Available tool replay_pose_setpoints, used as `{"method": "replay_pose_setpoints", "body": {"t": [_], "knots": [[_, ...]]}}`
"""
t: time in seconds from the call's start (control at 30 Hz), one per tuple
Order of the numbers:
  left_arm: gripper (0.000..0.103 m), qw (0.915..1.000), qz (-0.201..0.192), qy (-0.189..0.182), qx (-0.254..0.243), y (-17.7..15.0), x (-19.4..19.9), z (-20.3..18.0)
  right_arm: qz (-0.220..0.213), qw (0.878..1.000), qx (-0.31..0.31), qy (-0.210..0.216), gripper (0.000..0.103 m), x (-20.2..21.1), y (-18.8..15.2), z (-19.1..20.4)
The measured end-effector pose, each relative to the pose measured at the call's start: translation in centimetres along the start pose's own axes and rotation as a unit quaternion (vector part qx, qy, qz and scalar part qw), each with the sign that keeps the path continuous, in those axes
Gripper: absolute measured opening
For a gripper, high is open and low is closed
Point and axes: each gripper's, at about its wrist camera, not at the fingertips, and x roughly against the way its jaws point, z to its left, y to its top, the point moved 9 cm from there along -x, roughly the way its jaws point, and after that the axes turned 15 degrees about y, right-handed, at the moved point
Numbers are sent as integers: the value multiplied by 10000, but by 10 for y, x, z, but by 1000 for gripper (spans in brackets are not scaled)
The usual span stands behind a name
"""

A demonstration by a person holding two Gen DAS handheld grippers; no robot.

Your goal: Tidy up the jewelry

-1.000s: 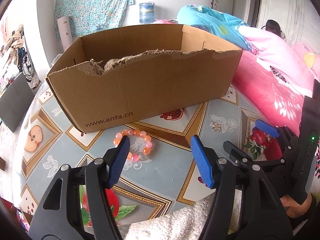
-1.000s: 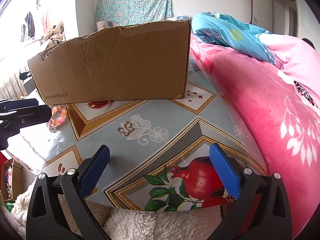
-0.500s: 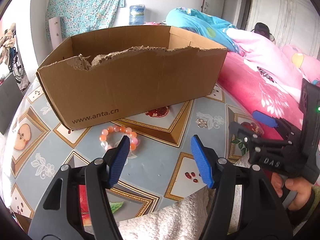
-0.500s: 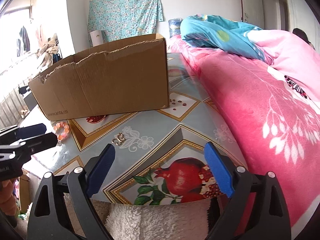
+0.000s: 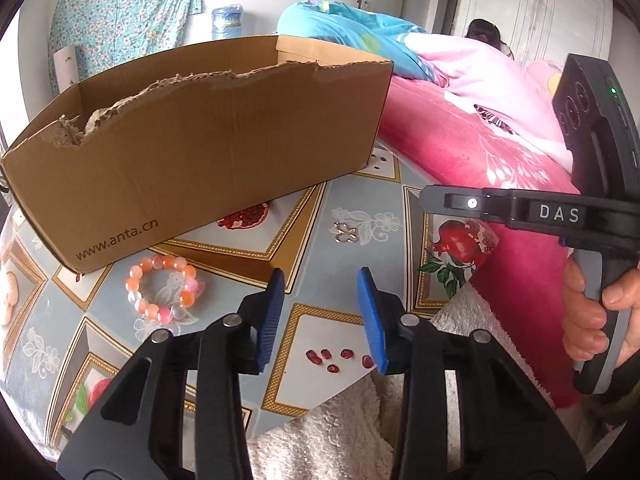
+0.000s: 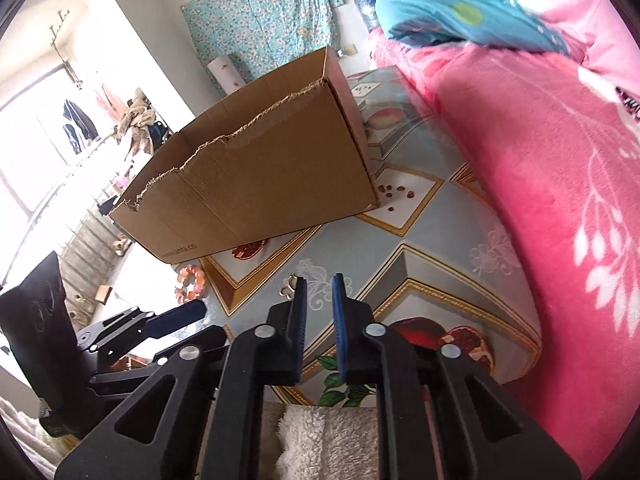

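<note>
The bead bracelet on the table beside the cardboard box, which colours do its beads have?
The round bead bracelet has orange, pink and clear whitish beads, shown best in the left wrist view.

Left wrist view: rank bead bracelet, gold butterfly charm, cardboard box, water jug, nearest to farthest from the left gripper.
1. bead bracelet, on the table left of the left gripper, its jaws closing on nothing.
2. gold butterfly charm, ahead, slightly right.
3. cardboard box, behind both.
4. water jug, by the far wall.
</note>
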Motion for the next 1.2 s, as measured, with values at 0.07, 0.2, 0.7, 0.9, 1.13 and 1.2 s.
{"method": "replay_pose_setpoints", "body": {"t": [0.07,0.2,0.7,0.9,1.13,1.2], "knots": [[28,10000,1,-36,-92,3,-4,-4,224,9995,-79,204,7,-11,0,2],[24,9997,43,-77,-209,5,-12,-9,636,9970,409,191,7,-31,-1,16],[21,9999,70,-127,-65,-4,-6,4,2318,9616,1426,-364,8,-71,-13,27],[21,9996,-57,-206,186,-3,4,15,2666,9407,1971,-713,8,-83,-9,33],[21,9985,-255,-88,469,-2,19,38,2609,9400,1895,-1118,8,-80,-5,29],[21,9981,-262,-69,550,-2,20,44,2404,9522,1576,-1031,9,-75,-2,30]]}}
